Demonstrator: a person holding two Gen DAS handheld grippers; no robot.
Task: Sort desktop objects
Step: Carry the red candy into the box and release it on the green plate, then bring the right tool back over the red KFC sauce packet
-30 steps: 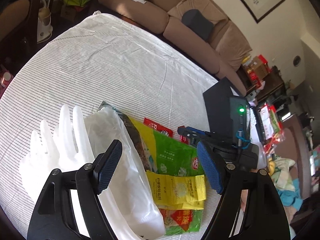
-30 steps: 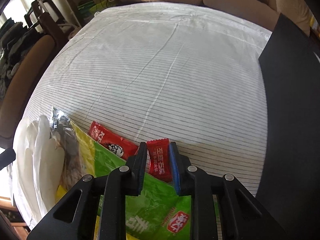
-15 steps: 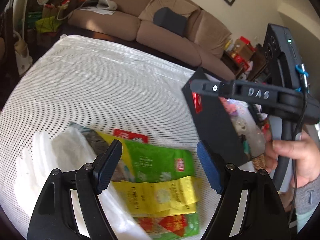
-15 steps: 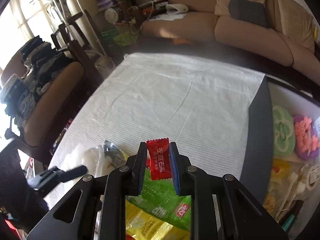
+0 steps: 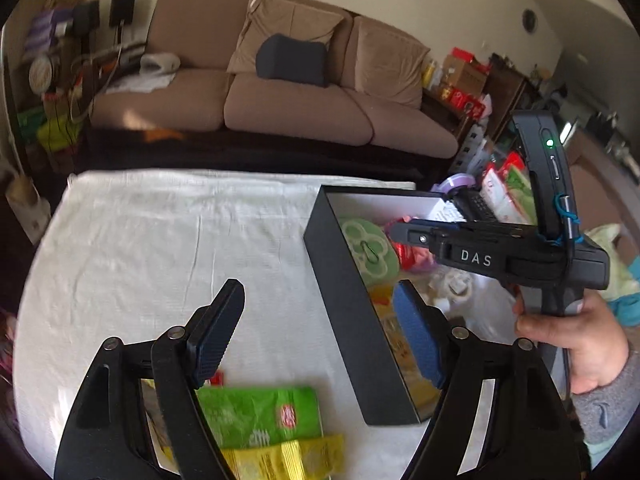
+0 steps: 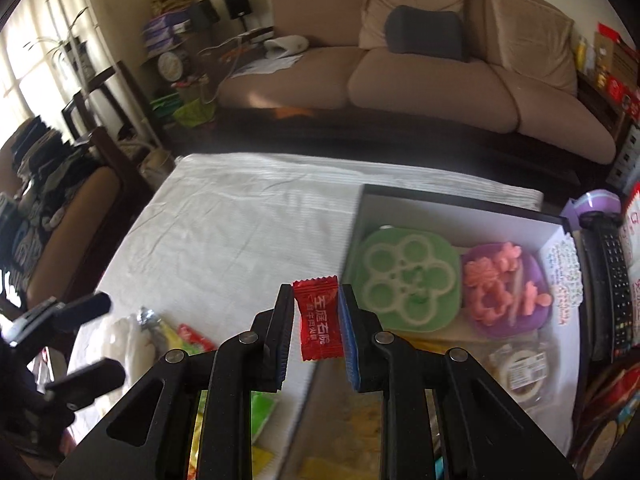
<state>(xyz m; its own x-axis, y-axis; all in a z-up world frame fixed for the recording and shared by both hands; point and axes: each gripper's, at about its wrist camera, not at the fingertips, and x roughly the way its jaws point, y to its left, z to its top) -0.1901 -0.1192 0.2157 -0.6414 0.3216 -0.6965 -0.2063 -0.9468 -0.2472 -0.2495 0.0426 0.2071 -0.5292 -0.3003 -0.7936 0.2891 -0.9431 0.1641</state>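
Between the pads of the right tool point(image 6: 313, 334) a red candy packet point(image 6: 319, 317) is pinched upright, held above the near wall of the black box point(image 6: 360, 220), presumably for dropping in. White Chinese print is seen, hardly legible. Left tool point(image 5: 316, 332) is held wide, empty; "DAS" is read on the right tool's body.

Table under white, finely striped cloth point(image 5: 168, 240), creased, sofa side at 12 o'clock. Black open box point(image 5: 348, 300) stands on cloth toward 3 o'clock, left wall running 12 to 6. Green snack packet point(image 5: 256, 416) lies flat at 6 o'clock, near box corner, apart from it. Yellow packet point(image 5: 288, 456) overlaps green one's lower edge. At 7 o'clock, white plastic bag point(image 6: 128, 340) with small red sachet point(image 6: 192, 336) just beside it. Cloth from centre to 12 o'clock bare.
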